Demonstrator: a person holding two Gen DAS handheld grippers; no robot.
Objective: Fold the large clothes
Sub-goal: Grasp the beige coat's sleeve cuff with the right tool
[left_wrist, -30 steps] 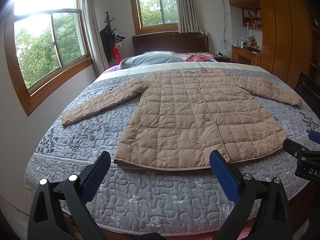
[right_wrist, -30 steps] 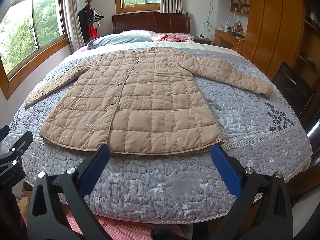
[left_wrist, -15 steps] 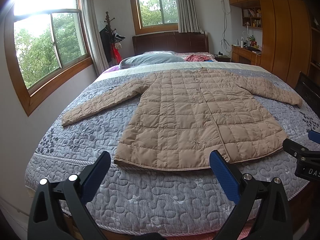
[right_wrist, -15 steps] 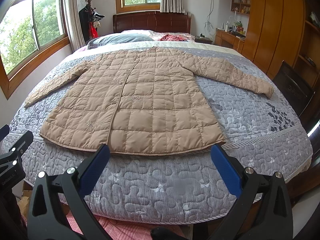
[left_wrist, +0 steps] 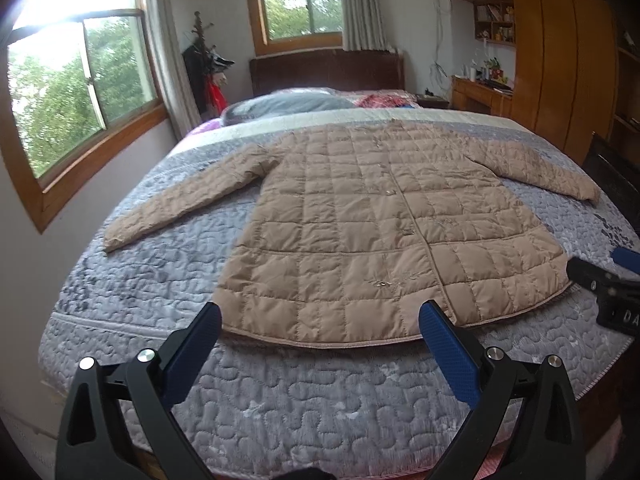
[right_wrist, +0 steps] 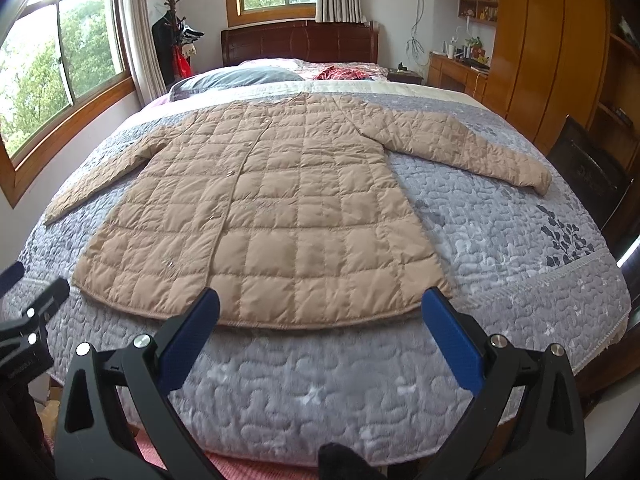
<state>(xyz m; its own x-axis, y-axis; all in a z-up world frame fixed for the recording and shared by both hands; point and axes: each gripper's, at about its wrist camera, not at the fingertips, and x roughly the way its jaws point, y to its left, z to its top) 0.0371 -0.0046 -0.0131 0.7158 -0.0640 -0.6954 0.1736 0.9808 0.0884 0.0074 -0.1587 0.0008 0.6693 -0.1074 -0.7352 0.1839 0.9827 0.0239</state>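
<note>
A wide bed fills the room, covered by a grey quilted bedspread with a dark leaf print near its right edge. A dark wooden headboard stands at the far end, with a grey pillow and a red patterned cloth lying before it. Two wood-framed windows show green trees; a coat stand stands in the corner between them. Along the right wall run a wooden wardrobe and a low desk with small items on it.

A tan quilted coat lies flat on the bedspread, front up and buttoned, hem toward the cameras, both sleeves spread outward — one toward the window side, the other toward the wardrobe.

The left gripper hovers low over the foot of the bed, its blue-padded fingers spread wide and holding nothing, framing the left half of the hem. The right gripper is level beside it — likewise spread wide and empty, framing the right half of the hem. Neither touches the coat.
</note>
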